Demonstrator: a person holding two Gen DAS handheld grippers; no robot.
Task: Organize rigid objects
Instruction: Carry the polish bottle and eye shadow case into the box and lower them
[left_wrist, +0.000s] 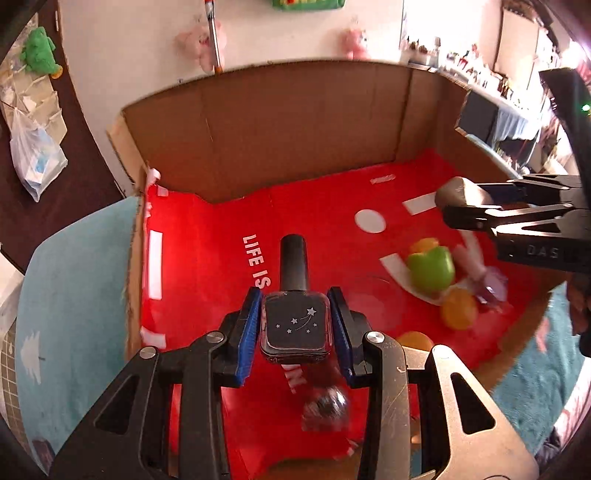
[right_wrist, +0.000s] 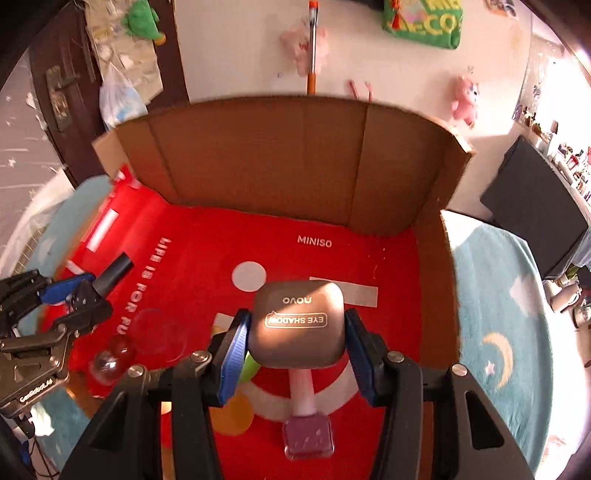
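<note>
My left gripper (left_wrist: 294, 328) is shut on a black nail polish bottle (left_wrist: 294, 317) with a tall black cap, held above the red floor of the cardboard box (left_wrist: 280, 122). It shows at the left of the right wrist view (right_wrist: 83, 291). My right gripper (right_wrist: 297, 332) is shut on a bronze eye shadow case (right_wrist: 297, 325), held over the box floor; the case also shows at the right of the left wrist view (left_wrist: 458, 192). A pink nail polish bottle (right_wrist: 308, 432) lies on the red floor below the right gripper.
On the red floor lie a green and orange toy (left_wrist: 432, 271), an orange ball (left_wrist: 460, 308), a clear dish (right_wrist: 160, 330) and a small clear and red bottle (right_wrist: 109, 360). A teal rug (right_wrist: 498, 314) surrounds the box. A black case (right_wrist: 535, 229) stands at the right.
</note>
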